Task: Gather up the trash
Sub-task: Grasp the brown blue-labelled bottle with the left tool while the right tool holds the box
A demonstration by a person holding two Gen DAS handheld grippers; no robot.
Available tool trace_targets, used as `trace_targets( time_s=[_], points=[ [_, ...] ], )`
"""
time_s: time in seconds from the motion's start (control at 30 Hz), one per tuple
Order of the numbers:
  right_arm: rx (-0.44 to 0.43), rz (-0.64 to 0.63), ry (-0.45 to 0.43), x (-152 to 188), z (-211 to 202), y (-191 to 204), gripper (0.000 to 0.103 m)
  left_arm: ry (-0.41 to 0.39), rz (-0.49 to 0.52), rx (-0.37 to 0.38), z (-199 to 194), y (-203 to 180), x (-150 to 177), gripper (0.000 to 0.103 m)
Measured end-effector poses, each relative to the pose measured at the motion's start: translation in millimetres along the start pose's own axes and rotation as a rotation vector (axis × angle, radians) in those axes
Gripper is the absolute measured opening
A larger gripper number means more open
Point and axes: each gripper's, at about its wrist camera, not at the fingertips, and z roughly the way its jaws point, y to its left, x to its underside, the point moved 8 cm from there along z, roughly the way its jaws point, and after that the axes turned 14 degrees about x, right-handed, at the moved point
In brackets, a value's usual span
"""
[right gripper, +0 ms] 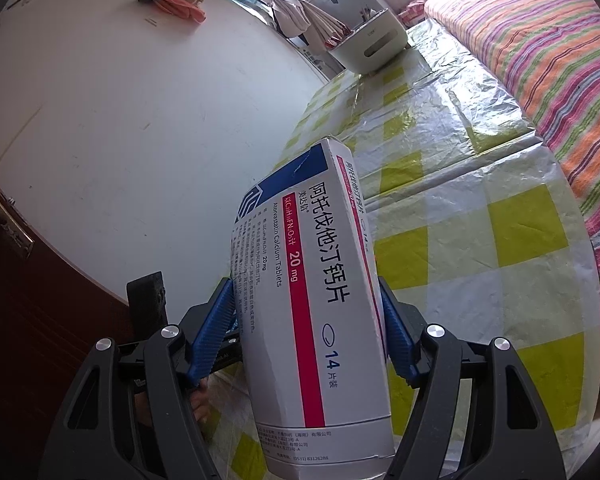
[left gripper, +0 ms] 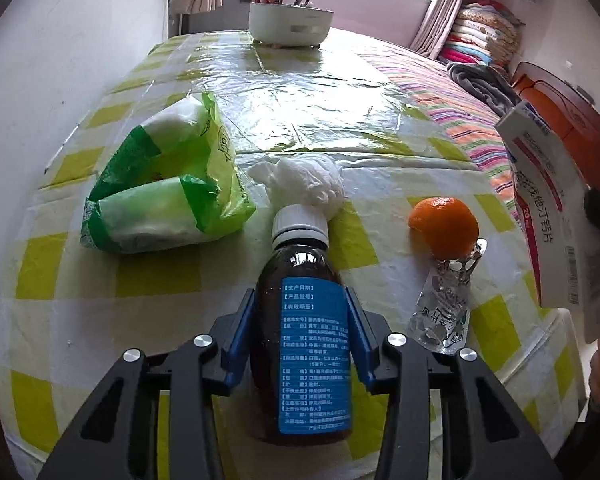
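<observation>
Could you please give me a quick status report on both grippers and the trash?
Left gripper closed on bottle. Right gripper holds box. Tissue, blister pack, peel left on table. Nothing blocking.

A brown medicine bottle with a white ribbed cap and a blue printed label lies on its side on the yellow-checked tablecloth, cap pointing away. Just past its cap sits a crumpled white tissue, with a rumpled green-and-white plastic bag to the left; to the right an orange peel touches the top of an empty foil blister pack. A white medicine box with a red stripe and blue corner is held tilted above the table.
</observation>
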Motion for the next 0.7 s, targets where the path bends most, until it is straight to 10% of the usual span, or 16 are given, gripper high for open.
trace_targets(
  time_s=[0.7],
  points=[
    [0.029,-0.008,-0.044,3,-21,-9,0.068,-0.063,0.070,-0.009,-16,-35,1,0.041]
  ],
)
